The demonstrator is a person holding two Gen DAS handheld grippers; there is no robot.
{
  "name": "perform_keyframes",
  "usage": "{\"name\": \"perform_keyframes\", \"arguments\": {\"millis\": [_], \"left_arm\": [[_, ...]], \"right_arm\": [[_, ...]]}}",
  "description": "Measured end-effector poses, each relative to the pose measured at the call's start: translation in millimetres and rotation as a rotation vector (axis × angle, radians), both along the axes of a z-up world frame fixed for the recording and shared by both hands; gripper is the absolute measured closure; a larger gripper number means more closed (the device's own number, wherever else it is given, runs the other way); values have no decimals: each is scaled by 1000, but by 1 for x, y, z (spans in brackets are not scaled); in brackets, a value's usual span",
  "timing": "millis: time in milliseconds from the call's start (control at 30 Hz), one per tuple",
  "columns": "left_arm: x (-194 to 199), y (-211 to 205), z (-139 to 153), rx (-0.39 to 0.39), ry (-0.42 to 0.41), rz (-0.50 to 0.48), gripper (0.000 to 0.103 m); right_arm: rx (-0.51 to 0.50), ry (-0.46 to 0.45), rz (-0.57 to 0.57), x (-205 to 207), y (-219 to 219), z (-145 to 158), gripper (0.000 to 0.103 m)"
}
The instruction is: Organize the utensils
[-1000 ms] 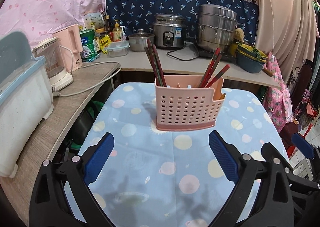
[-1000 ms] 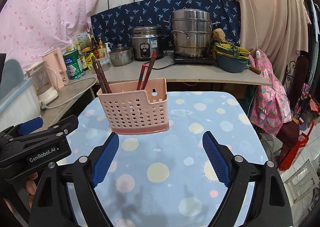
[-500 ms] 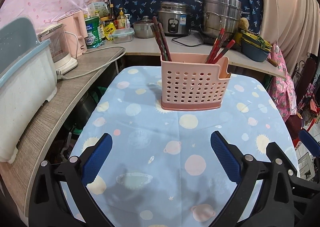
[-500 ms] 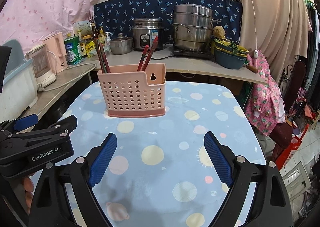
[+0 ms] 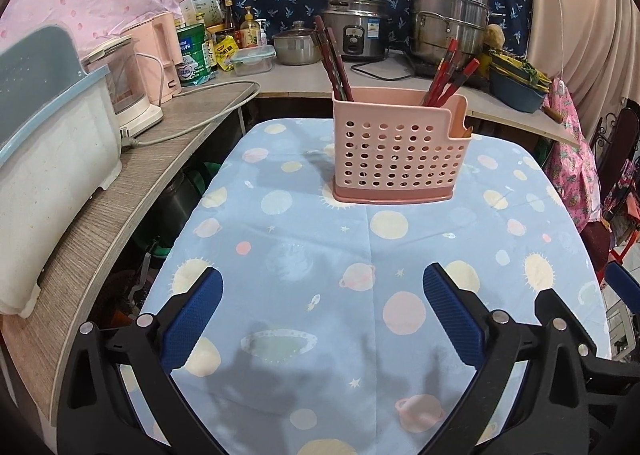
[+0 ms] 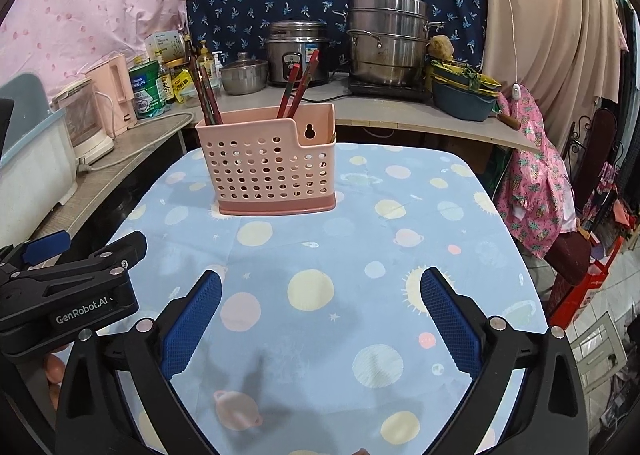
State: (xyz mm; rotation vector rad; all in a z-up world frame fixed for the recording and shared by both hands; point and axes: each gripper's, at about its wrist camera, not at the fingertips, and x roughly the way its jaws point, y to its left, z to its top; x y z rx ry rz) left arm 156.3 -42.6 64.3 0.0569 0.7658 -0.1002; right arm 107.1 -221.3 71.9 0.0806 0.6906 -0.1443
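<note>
- Left tool (image 5: 322, 297): its blue-padded fingers (image 5: 192, 319) were spread wide with nothing between them, hovering over the near part of the surface (image 5: 320, 255), which wore a blue cloth printed with planets.
- Right tool (image 6: 320, 301): its fingers (image 6: 450, 319) were likewise spread wide and empty, held above the same cloth; the left tool's black body lay just beside it on its left.
- Pink holder (image 5: 398, 151): a perforated plastic caddy stood upright on the surface, well ahead of both tools and apart from them; slightly right of centre ahead of the left tool, slightly left of centre ahead of the right tool (image 6: 268, 175).
- Dark chopsticks (image 5: 332, 59): a bundle leaned in the holder's left compartment, tips tilted away to the left.
- Red chopsticks (image 5: 450, 71): a bundle leaned in the compartment to the right, tilted rightward; also seen ahead of the right tool (image 6: 298, 89).
- Background: beyond the holder, a rice cooker (image 5: 356, 35) and a stacked steel steamer (image 5: 450, 21) stood on a farther counter; a white bin (image 5: 44, 159) sat far to the left tool's left.
</note>
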Motion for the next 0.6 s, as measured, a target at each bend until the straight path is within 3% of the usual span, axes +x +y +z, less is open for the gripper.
{"name": "perform_keyframes", "arguments": {"millis": [600], "left_arm": [[3, -2, -9, 16, 34, -10, 7]], "right_arm": [[15, 46, -3, 4, -1, -14, 7]]}}
